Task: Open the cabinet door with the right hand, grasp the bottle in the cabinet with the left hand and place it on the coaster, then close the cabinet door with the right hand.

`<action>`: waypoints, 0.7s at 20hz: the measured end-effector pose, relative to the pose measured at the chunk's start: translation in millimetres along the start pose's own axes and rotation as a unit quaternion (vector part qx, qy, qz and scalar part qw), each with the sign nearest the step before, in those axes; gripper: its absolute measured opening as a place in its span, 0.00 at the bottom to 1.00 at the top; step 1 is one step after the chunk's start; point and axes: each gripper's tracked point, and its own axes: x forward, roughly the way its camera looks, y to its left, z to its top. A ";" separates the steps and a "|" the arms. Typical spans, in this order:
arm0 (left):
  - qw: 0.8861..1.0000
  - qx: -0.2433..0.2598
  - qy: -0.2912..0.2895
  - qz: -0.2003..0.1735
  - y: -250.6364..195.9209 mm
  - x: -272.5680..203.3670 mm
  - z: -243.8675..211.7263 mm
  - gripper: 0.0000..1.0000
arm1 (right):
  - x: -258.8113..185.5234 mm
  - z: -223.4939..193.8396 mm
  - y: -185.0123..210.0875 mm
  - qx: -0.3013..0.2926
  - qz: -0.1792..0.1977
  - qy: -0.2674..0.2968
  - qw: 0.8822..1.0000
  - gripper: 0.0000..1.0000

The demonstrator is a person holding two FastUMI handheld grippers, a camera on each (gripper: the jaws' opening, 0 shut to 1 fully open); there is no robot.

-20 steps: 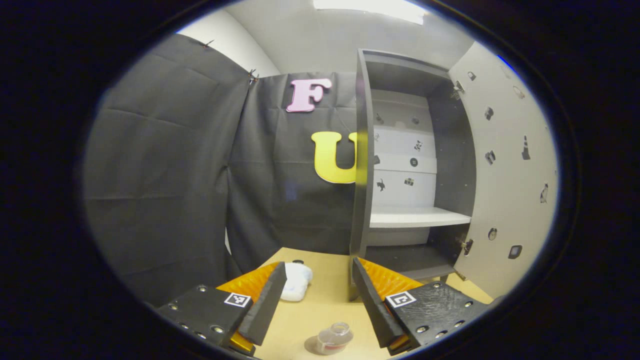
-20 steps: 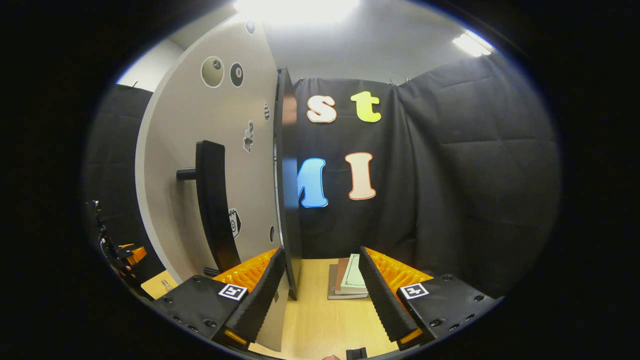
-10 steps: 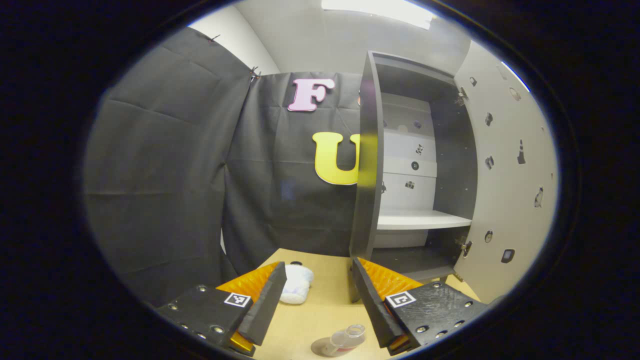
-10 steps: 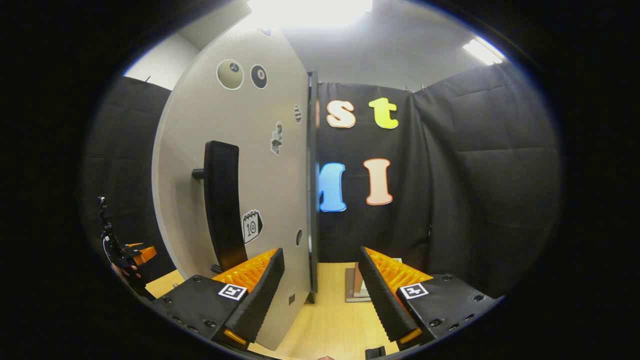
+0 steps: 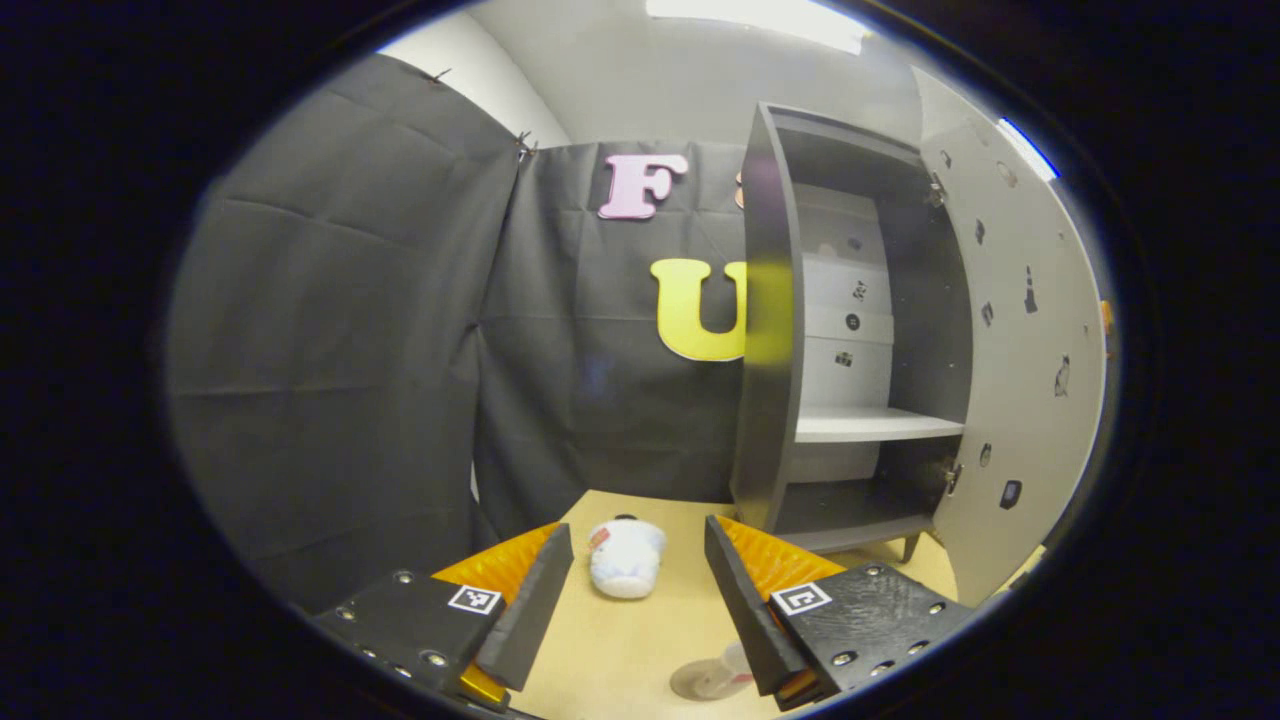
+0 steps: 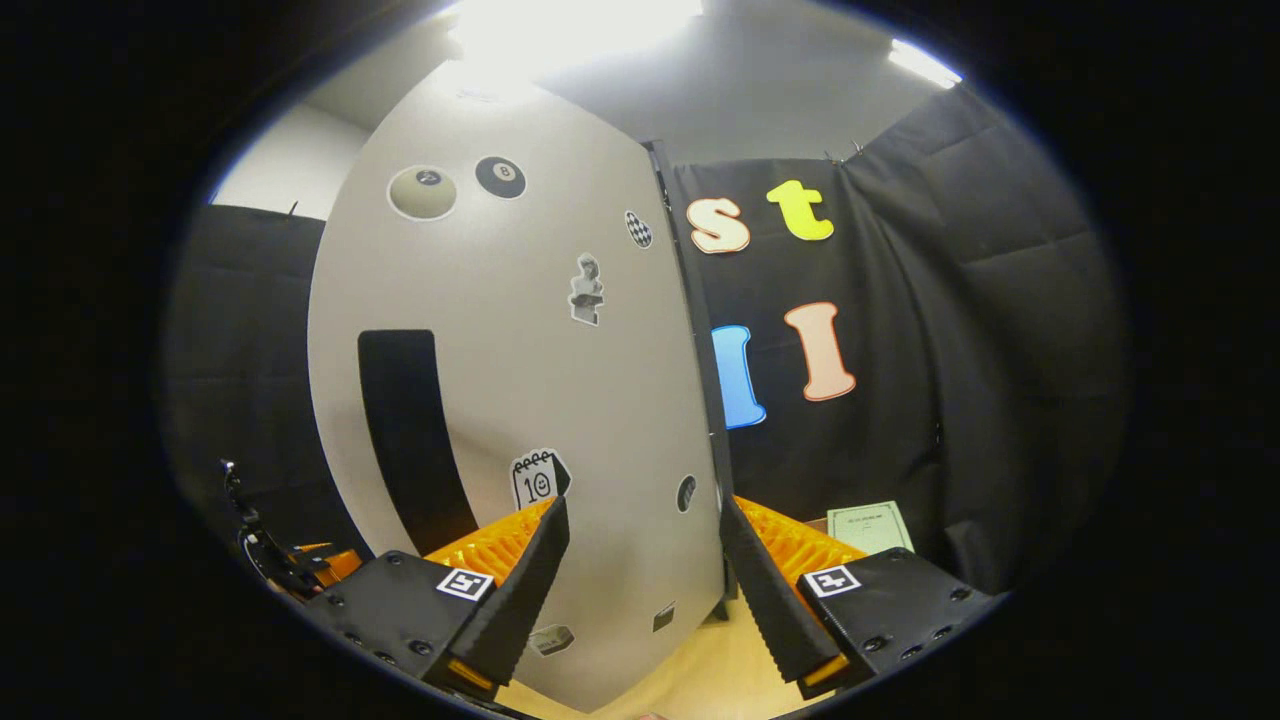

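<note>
A white crumpled cloth (image 5: 625, 568) is seen lying on the wooden bench (image 5: 620, 650). A green-covered booklet (image 6: 868, 525) is seen at the bench's far right, near the black wall cloth.

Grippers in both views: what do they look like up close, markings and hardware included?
Left gripper and right gripper match: two long wedge-shaped fingers, ribbed on the outer side, each mounted on a flat black block studded with small round screws. Every block carries a square black-and-white fiducial tag. No cables or sleeves are visible near them.
</note>
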 end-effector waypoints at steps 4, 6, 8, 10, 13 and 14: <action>1.000 0.002 0.000 0.017 20.4 -5.9 0.7 0.82 | 21.1 -0.5 22.0 -0.003 0.026 0.003 1.000 0.97; 1.000 0.003 -0.001 0.025 28.7 -8.8 0.6 0.80 | 33.2 -1.0 34.1 -0.009 0.038 0.003 0.999 0.97; 0.999 -0.001 0.001 0.033 37.1 -13.8 -0.3 0.80 | 45.3 -4.4 47.9 -0.012 0.050 0.004 0.999 0.97; 0.999 -0.006 0.005 0.041 44.6 -19.6 -5.0 0.80 | 59.3 -7.8 61.4 -0.012 0.063 0.008 0.998 0.97; 0.998 -0.010 0.011 0.056 58.0 -28.7 -10.1 0.80 | 79.7 -8.6 74.1 -0.018 0.072 0.006 0.997 0.97; 0.998 -0.010 0.012 0.062 62.9 -31.7 -11.5 0.80 | 87.6 -11.6 78.9 -0.015 0.074 0.009 0.997 0.97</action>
